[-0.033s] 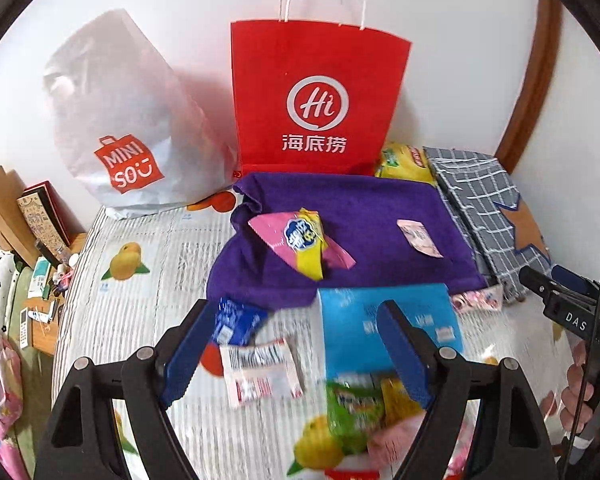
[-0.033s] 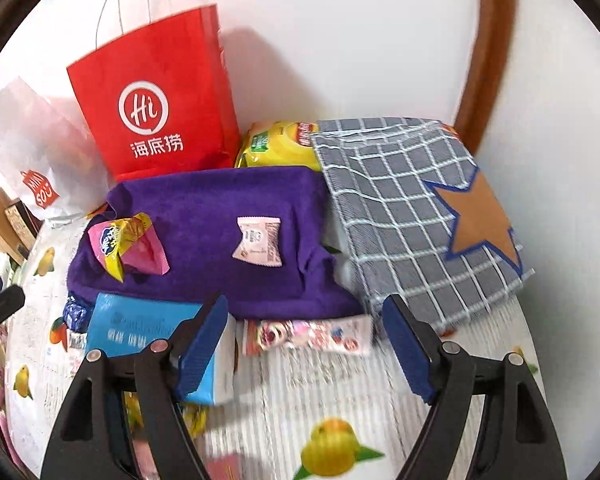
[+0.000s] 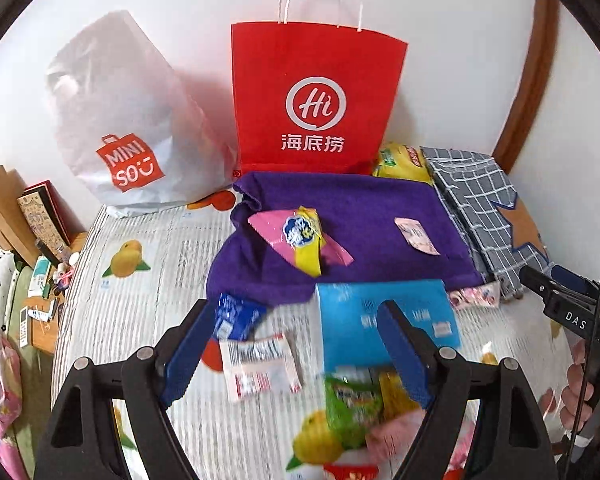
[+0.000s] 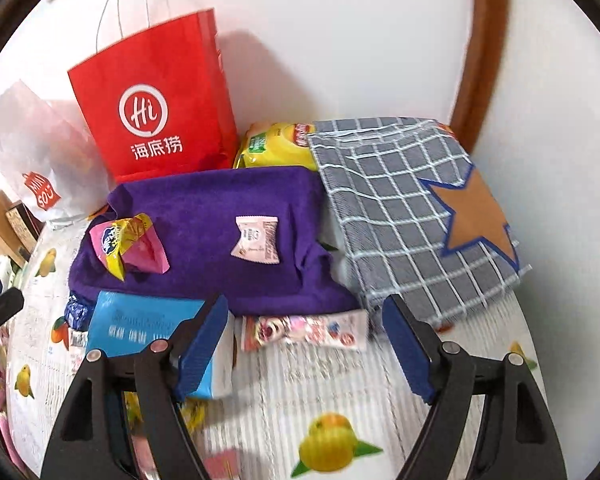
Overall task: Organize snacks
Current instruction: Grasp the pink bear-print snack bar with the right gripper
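My left gripper (image 3: 296, 340) is open above a white and red snack packet (image 3: 260, 366) on the fruit-print mat, with a dark blue packet (image 3: 236, 316) and a light blue box (image 3: 384, 320) close by. A pink and yellow snack bag (image 3: 300, 236) and a small pink packet (image 3: 416, 236) lie on a purple towel (image 3: 360, 208). My right gripper (image 4: 306, 340) is open above a long pink and white candy packet (image 4: 304, 330). The light blue box (image 4: 140, 320) sits by its left finger. The small pink packet (image 4: 256, 240) and the snack bag (image 4: 128, 244) show on the towel (image 4: 204, 200).
A red paper bag (image 3: 316, 100) and a white MINISO bag (image 3: 128, 128) stand against the wall. A yellow chip bag (image 4: 276, 146) lies behind a grey checked cloth (image 4: 400, 208). Green, yellow and pink packets (image 3: 356, 404) lie near the mat's front. The mat's left edge drops off.
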`<state>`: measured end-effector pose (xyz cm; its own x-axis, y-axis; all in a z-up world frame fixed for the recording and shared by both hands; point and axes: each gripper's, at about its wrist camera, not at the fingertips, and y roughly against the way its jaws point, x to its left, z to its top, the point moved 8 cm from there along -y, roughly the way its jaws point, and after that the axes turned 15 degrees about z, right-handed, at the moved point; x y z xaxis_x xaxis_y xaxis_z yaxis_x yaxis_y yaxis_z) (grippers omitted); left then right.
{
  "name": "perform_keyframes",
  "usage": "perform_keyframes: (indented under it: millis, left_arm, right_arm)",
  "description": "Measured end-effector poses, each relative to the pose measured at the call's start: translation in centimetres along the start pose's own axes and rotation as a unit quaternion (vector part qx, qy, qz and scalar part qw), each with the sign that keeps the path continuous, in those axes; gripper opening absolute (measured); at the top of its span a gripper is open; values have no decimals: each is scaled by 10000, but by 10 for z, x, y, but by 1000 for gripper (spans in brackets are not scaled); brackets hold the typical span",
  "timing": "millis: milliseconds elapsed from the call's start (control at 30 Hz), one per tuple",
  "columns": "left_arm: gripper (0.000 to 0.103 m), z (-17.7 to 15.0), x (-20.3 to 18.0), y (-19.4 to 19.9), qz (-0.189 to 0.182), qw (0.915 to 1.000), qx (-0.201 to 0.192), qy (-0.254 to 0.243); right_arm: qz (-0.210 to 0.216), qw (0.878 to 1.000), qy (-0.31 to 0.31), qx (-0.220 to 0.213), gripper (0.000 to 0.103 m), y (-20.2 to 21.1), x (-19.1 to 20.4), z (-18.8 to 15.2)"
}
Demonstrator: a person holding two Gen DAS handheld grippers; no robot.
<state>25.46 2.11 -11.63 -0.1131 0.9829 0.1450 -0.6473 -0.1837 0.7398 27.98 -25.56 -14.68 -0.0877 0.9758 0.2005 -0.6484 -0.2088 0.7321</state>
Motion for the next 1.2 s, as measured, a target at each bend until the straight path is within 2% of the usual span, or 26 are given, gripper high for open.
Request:
perform_keyframes:
  millis: [167,300,500,567,633,667,833,967,1067,1200]
  left_arm:
    - [82,-24,5,19,91,9999,-134,58]
    - [82,-44,6,15,178,9998,80,-37]
    - [82,-69,17,-2,113,9997,199,130]
    - [82,-75,18,-11,90,9994,270,175]
    - [82,-80,20,-22,41,9991,361,200]
    - [82,-82,21,-27,24,9989,402,226]
    - [82,-81,27,-49,-27,9974,634,344]
    - [82,-71,32,-58,54,9975,607,368]
    - [82,-66,35,-66,78,9972,626,414]
    - [82,-68,36,-74,54,9967,705,403]
  right_arm:
    - [131,9999,41,-42,79,20,-8,-30]
    - [141,9999,13,-53,79,25,-16,-50]
    - [242,9996,166,-9,79,10,-20,-71]
    - [264,9994,236,20,74,-1,-20,-74]
    - [334,9989,313,49,65,-14,-19,-73]
    - [382,9987,347,49,64,-20,-18,-71]
    - [537,9966,624,-34,63,-53,-12,-55]
    - [797,9942,720,-32,61,-74,-5,-39]
    - [793,9940,756,-27,61,-91,-4,-29]
    - [852,9941,638,215,57,-113,-8,-28]
